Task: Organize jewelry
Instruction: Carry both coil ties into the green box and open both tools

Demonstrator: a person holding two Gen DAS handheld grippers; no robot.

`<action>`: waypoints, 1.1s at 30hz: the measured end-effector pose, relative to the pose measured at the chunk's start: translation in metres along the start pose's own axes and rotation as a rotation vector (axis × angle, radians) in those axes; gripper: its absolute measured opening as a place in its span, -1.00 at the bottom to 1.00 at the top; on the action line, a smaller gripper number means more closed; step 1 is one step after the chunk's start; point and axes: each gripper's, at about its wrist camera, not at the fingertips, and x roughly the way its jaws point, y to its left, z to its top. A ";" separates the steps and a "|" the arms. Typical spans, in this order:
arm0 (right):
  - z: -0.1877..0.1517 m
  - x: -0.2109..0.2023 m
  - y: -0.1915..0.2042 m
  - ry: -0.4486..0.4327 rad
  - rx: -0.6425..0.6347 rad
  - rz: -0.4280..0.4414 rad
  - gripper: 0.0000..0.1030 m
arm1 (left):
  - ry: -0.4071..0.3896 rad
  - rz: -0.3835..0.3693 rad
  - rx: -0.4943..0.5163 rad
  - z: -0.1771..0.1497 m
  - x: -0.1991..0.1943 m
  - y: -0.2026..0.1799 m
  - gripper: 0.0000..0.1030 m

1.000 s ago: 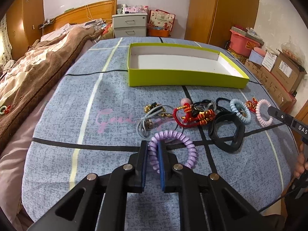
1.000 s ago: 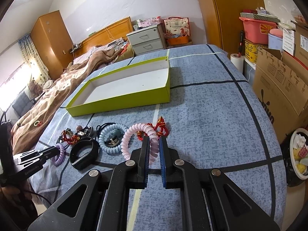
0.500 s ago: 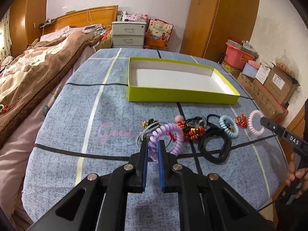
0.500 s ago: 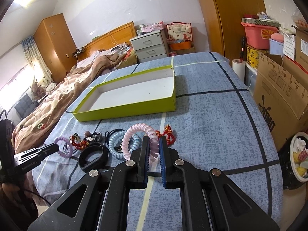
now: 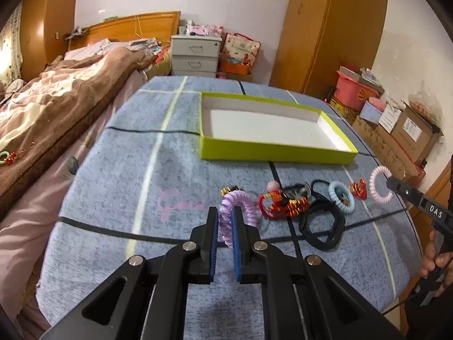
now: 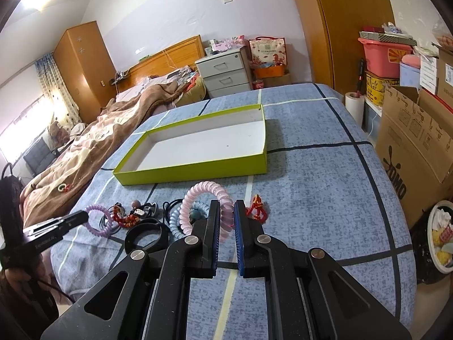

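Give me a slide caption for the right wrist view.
Right gripper lifts a pink coil bracelet toward the green tray; remaining jewelry waits on the bedspread.

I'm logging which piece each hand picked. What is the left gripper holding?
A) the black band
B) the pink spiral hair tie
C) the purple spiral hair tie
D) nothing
C: the left gripper is shut on the purple spiral hair tie, lifted above the blue bedspread; the pink spiral hair tie sits in the right gripper.

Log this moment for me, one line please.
left gripper: shut on purple coil band, lifted | right gripper: shut on pink coil band, lifted | green box: empty
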 end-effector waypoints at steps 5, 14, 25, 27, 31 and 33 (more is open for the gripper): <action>0.002 -0.001 0.002 -0.006 -0.004 0.003 -0.80 | -0.016 -0.005 -0.025 0.005 -0.006 0.008 -0.81; 0.021 0.003 0.004 -0.019 -0.011 0.000 -0.80 | -0.054 -0.036 -0.021 0.031 -0.005 0.007 -0.81; 0.081 0.040 0.007 -0.015 -0.030 -0.044 -0.80 | -0.066 -0.079 -0.021 0.091 0.027 0.005 -0.81; 0.089 0.049 0.005 -0.004 -0.031 -0.048 -0.80 | -0.057 -0.092 -0.031 0.103 0.038 0.006 -0.81; 0.103 0.073 -0.001 0.028 -0.022 -0.057 -0.80 | -0.049 -0.087 -0.022 0.121 0.055 0.005 -0.81; 0.110 0.085 -0.003 0.046 -0.022 -0.064 -0.80 | -0.038 -0.091 -0.026 0.130 0.065 0.006 -0.81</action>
